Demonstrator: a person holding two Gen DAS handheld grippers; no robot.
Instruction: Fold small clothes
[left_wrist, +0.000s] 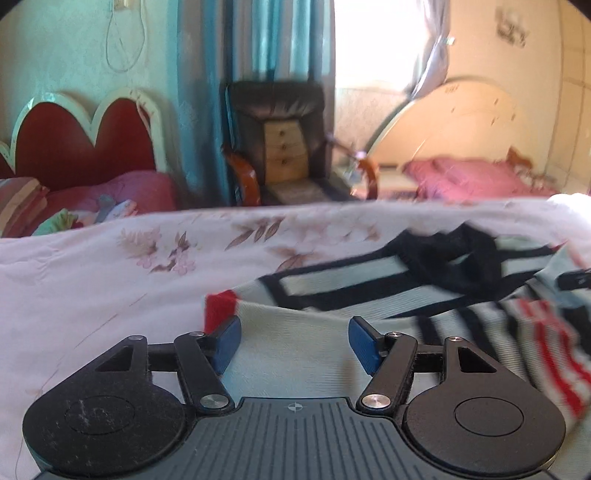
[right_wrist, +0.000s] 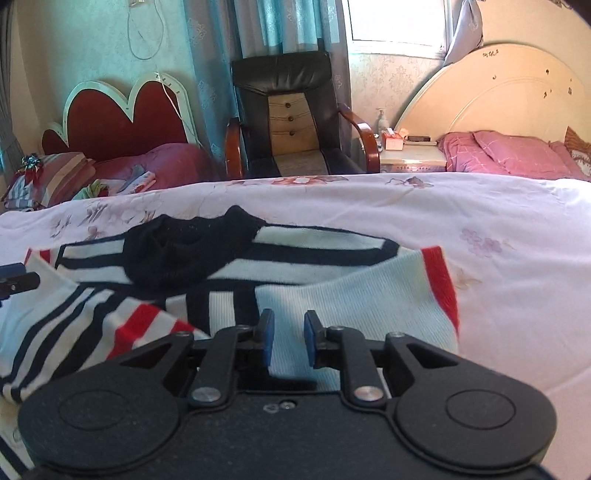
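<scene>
On the left, the left gripper (left_wrist: 294, 341) stands with its blue pads wide apart and nothing between them, poised above the pale sleeve panel near its red cuff (left_wrist: 220, 308), which suggests it is free to take a new hold. The small knitted sweater, white with navy and red stripes and a dark navy collar (right_wrist: 229, 266), lies spread on the white floral-print bedspread (right_wrist: 498, 236), both sleeves drawn in across the body, probably so a flat surface keeps the folds square. To the right, the right gripper (right_wrist: 289, 339) has its pads only narrowly parted over the folded-in sleeve (right_wrist: 351, 291), pinching no cloth, likely just clear of it.
</scene>
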